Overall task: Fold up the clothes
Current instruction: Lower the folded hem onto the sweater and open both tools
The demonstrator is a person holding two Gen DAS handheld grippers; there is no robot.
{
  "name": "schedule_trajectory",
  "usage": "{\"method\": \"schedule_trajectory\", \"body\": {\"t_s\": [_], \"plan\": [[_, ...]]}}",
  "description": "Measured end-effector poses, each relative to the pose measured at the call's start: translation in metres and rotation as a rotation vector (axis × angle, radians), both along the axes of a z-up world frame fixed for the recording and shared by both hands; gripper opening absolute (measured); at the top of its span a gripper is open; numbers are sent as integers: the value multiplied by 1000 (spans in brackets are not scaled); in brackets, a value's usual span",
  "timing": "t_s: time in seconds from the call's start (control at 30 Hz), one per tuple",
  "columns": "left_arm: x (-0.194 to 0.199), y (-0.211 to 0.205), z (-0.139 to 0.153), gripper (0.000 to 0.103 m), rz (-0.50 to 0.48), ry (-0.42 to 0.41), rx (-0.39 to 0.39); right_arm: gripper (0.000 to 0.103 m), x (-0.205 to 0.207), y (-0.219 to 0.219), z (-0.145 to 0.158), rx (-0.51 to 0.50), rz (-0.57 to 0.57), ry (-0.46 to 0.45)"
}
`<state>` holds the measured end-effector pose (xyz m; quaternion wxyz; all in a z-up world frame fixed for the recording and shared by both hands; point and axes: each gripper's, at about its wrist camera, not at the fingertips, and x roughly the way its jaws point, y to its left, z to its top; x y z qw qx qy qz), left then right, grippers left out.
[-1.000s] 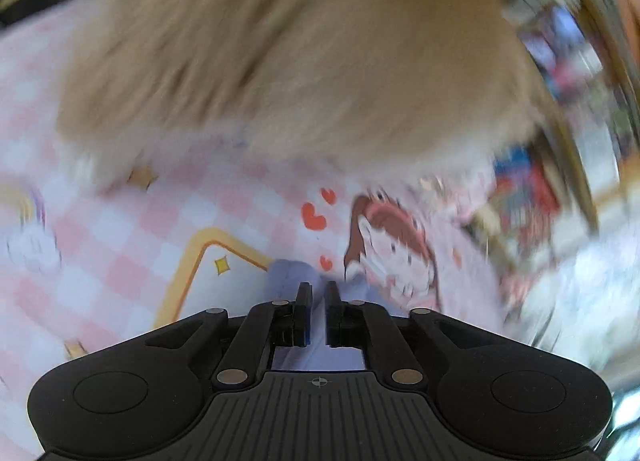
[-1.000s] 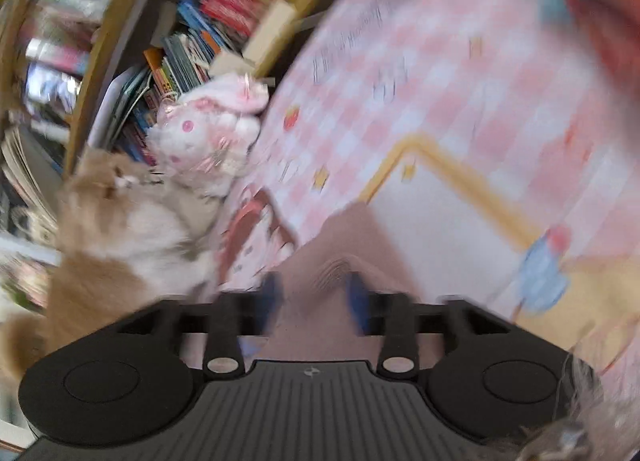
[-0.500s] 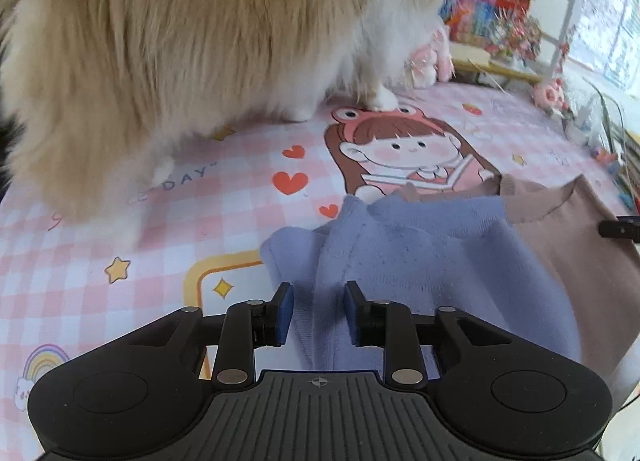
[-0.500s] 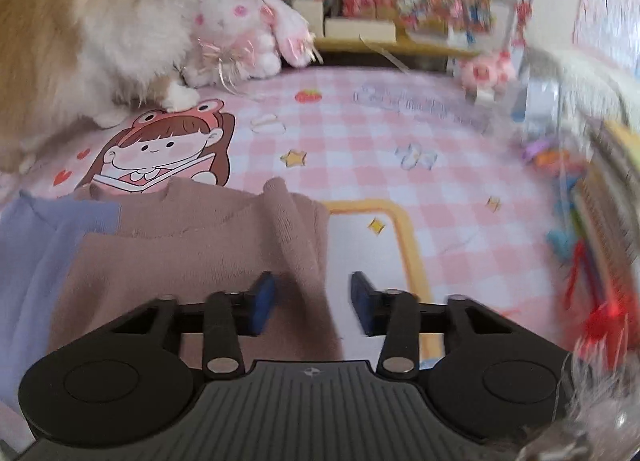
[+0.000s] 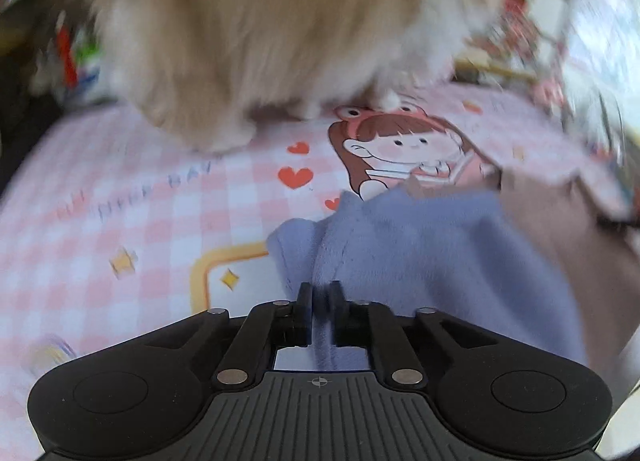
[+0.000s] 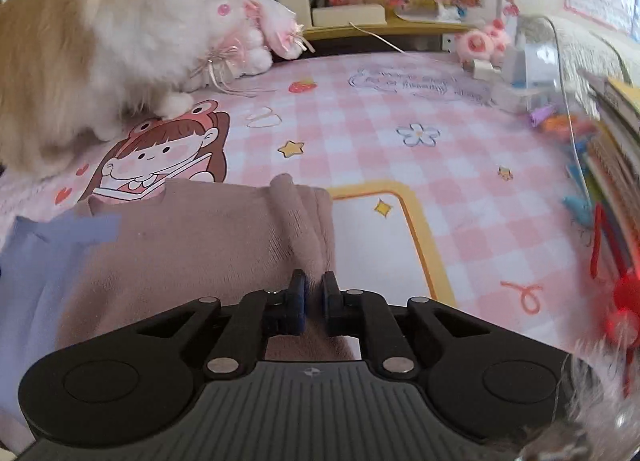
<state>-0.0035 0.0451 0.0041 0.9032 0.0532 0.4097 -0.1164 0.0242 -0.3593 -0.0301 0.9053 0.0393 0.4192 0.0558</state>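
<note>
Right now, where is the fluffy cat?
In both views the cat stands at the far left of the pink checked mat, one white paw beside the cartoon girl print, behind the garment.

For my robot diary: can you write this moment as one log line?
left gripper: shut on top | right gripper: shut on top | cat: on mat

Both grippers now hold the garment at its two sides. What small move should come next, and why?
Probably lift both edges a little, then carry them forward to fold. The left gripper is shut on the blue side, the right gripper on the brown side of the garment. Keep the move short: the cat stands on the pink mat just beyond the garment.
</note>
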Motion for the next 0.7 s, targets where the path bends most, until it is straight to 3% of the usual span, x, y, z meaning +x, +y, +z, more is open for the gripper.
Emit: {"method": "schedule_trajectory", "body": {"t_s": [0.07, 0.13, 0.17, 0.3, 0.33, 0.37, 0.43, 0.47, 0.57, 0.7], "plan": [[-6, -2, 8, 14, -35, -23, 13, 24, -1, 3, 9, -38, 20, -17], [-5, -2, 13, 24, -57, -54, 3, 31, -1, 8, 18, -97, 54, -56], [-1, -4, 13, 31, -60, -60, 10, 31, 1, 11, 20, -119, 70, -66], [29, -14, 2, 32, -56, -49, 35, 30, 26, 23, 14, -152, 90, -49], [36, -17, 0, 32, -55, -45, 37, 21, 32, 25, 11, -152, 91, -40], [39, -19, 0, 32, -61, -53, 37, 6, 35, 26, 10, -134, 89, -30], [42, -20, 2, 24, -72, -58, 20, 6, 35, 25, 11, -82, 82, -31], [42, -20, 3, 2, -76, -55, 4, 6, 33, 24, 13, -73, 71, -46], [45, -13, 2, 3, -44, -32, -53, 5, 28, 14, 17, -37, 11, -72], [61, 5, -19, 3, 41, 73, -123, 5, 37, 2, 0, 24, -37, -4]]}}
